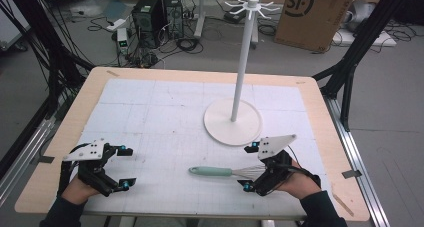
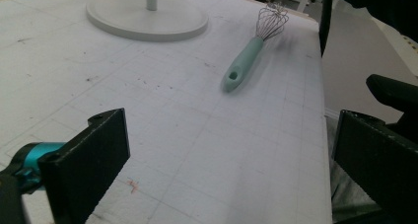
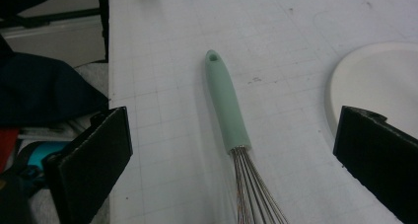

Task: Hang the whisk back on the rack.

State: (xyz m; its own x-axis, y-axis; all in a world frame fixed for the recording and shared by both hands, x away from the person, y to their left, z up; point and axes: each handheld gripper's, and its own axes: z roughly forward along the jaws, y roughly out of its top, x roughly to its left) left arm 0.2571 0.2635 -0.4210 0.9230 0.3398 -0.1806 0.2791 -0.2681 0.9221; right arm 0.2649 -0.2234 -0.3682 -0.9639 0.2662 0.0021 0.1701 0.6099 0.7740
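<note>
A whisk with a mint-green handle and wire head lies flat on the white mat near the front, handle pointing left. My right gripper is open, one jaw on each side of the wire head and neither touching it. In the right gripper view the handle runs away from me between the wide-apart jaws of the right gripper. My left gripper is open at the front left with nothing between its jaws. From the left gripper the whisk lies farther off to the right.
A white hook stand rises from a round base just behind the whisk; the base edge is close to my right jaw. The wooden table's front edge is near both hands. Boxes, cables and computers sit on the floor beyond.
</note>
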